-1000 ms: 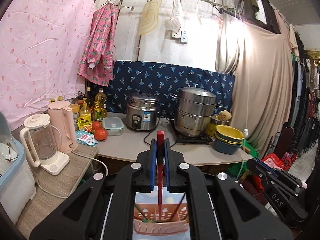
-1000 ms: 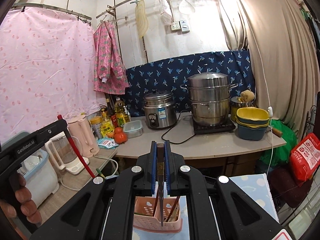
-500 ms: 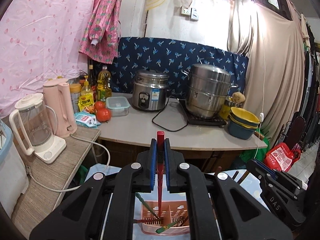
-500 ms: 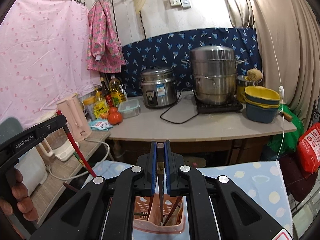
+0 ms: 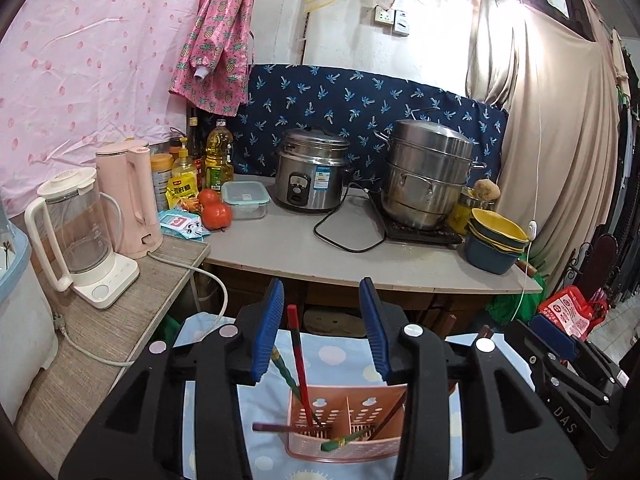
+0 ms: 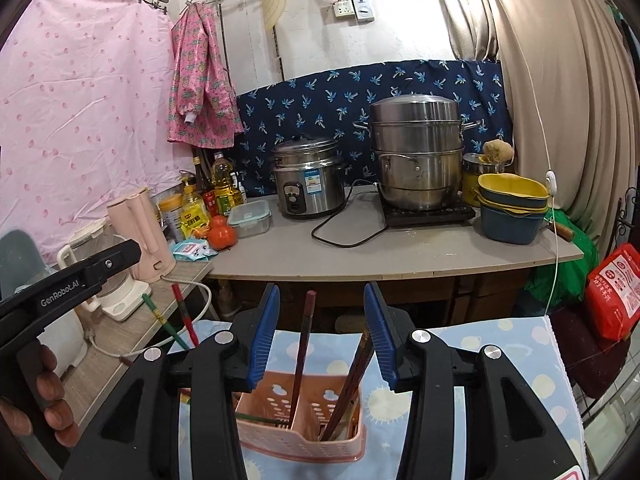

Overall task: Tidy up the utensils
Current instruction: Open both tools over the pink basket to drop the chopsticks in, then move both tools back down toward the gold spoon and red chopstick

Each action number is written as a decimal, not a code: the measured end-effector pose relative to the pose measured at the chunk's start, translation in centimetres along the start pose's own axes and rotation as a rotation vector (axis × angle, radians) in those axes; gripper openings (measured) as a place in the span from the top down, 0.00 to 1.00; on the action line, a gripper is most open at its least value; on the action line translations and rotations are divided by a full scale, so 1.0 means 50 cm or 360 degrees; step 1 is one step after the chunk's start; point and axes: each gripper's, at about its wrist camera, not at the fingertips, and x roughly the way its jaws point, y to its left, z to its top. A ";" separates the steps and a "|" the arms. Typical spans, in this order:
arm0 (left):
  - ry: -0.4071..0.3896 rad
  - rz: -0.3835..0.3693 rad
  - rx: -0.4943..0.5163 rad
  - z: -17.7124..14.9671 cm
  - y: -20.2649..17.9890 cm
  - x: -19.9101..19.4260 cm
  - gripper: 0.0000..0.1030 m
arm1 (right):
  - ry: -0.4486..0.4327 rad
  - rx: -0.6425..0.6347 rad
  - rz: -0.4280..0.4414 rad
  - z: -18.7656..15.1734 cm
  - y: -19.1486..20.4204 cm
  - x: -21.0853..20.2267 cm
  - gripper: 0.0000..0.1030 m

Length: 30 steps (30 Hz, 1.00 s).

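Note:
A pink slotted utensil basket (image 5: 348,432) stands on a blue dotted cloth (image 5: 340,356); it also shows in the right wrist view (image 6: 304,420). My left gripper (image 5: 322,328) is open above it, and a red chopstick (image 5: 298,360) stands loose in the basket's left compartment beside a green chopstick (image 5: 286,372). My right gripper (image 6: 320,332) is open above the basket, and a dark brown chopstick (image 6: 302,352) stands loose between its jaws. More brown chopsticks (image 6: 352,384) lean in the right compartment.
A grey counter (image 5: 360,256) behind holds a rice cooker (image 5: 312,170), a steel steamer pot (image 5: 426,172), stacked bowls (image 5: 496,244), tomatoes (image 5: 216,214) and bottles. A side table at left carries a blender (image 5: 80,236) and a pink kettle (image 5: 128,196). A red bag (image 6: 612,292) sits at right.
Both grippers have opened and let go of their chopsticks, which now stand in the basket. Both views have tilted down and moved closer to the basket.

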 end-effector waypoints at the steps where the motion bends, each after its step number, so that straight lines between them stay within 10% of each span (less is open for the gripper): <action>1: 0.0001 -0.0002 0.0003 -0.003 -0.001 -0.005 0.64 | 0.0004 -0.0003 0.0002 -0.002 0.001 -0.003 0.58; 18: 0.0039 -0.0032 0.0004 -0.089 -0.011 -0.139 0.64 | 0.0113 -0.0016 0.0014 -0.115 0.018 -0.144 0.58; 30: 0.0245 -0.0032 0.0053 -0.279 -0.021 -0.210 0.64 | 0.0347 -0.0059 -0.0011 -0.313 0.025 -0.247 0.58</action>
